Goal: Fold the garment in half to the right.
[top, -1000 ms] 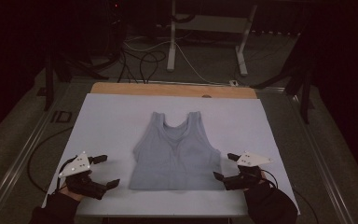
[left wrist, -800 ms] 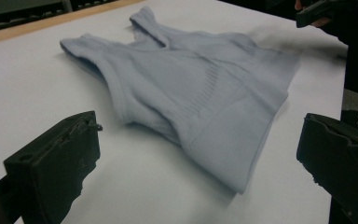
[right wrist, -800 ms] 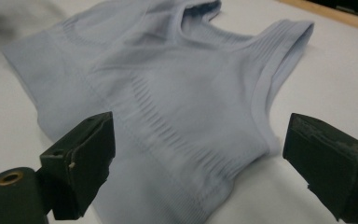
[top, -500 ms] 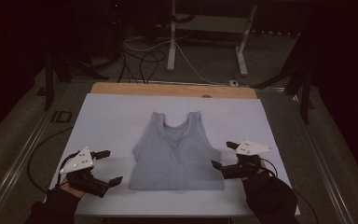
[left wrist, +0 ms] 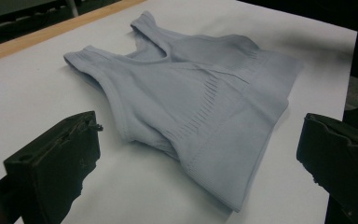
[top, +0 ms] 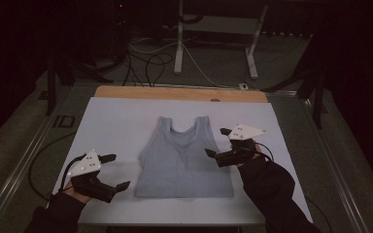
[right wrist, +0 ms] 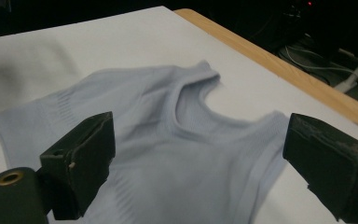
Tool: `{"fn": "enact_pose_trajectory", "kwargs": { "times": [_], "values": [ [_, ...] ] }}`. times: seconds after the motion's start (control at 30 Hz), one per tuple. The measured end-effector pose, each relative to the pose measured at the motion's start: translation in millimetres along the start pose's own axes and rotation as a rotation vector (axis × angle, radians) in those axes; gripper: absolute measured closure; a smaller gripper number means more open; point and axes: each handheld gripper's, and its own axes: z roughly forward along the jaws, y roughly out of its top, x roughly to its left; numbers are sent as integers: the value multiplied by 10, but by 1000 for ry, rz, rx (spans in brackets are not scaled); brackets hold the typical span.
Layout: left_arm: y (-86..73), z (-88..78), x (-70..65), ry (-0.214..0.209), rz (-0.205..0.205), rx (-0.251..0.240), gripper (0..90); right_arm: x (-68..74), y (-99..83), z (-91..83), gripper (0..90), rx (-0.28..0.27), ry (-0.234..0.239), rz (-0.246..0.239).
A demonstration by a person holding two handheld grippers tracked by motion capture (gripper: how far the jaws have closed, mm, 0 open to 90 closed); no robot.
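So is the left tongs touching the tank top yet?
Apart. In the high view the left tongs sit open on the white sheet, with a bare strip between them and the tank top.

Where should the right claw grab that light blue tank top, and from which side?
Probably the near-side shoulder strap of the tank top, coming in from the garment's right edge. The top lies flat, front up, straps toward the far wooden table edge. The right claw is open beside that side seam, so a low sideways pinch at the strap or armhole suits.
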Motion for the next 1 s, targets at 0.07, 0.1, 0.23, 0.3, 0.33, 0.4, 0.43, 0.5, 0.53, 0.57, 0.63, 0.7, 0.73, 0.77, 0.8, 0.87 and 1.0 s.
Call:
{"fn": "enact_pose_trajectory", "kwargs": {
  "times": [0.07, 0.1, 0.23, 0.3, 0.33, 0.4, 0.43, 0.5, 0.53, 0.57, 0.63, 0.7, 0.73, 0.77, 0.8, 0.87, 1.0],
  "values": [
    [7, 20, -20, 13, -10, 24, 6, -9, 82, 103, 91, -2, 15, -10],
    [7, 20, -20, 13, -10, 24, 6, -9, 82, 103, 91, -2, 15, -10],
    [33, 48, -80, 21, -13, 26, 6, -19, 191, 240, 91, -11, 35, -17],
    [57, 59, -110, 25, -14, 28, 6, -12, 269, 342, 91, -11, 50, -28],
    [66, 69, -127, 34, -17, 26, 6, -12, 269, 342, 91, -11, 50, -28],
    [79, 90, -153, 41, -18, 27, 6, -10, 320, 410, 91, -10, 56, -36],
    [81, 104, -170, 48, -19, 29, 6, -13, 365, 478, 91, -12, 63, -36],
    [79, 132, -213, 66, -12, 40, 6, -10, 387, 511, 91, -10, 57, -44],
    [76, 146, -243, 71, -9, 37, 6, -13, 406, 542, 91, -11, 54, -55],
    [77, 157, -262, 71, -15, 40, 6, -13, 427, 580, 91, -11, 53, -58],
    [76, 171, -300, 73, -22, 33, 7, -11, 451, 631, 91, -13, 62, -58],
    [78, 192, -346, 79, -11, 37, 6, -7, 479, 692, 91, -6, 70, -65],
    [78, 201, -367, 81, -5, 40, 7, -7, 505, 753, 91, -7, 81, -64],
    [78, 210, -385, 81, -2, 43, 7, -7, 505, 753, 91, -7, 81, -64],
    [77, 219, -399, 80, -2, 44, 6, -7, 533, 817, 91, -7, 90, -62],
    [67, 242, -417, 76, -1, 49, 6, -5, 547, 846, 91, -10, 95, -62],
    [23, 325, -435, 72, 9, 90, 6, 30, 591, 1012, 91, -13, 111, -75]
  ]
}}
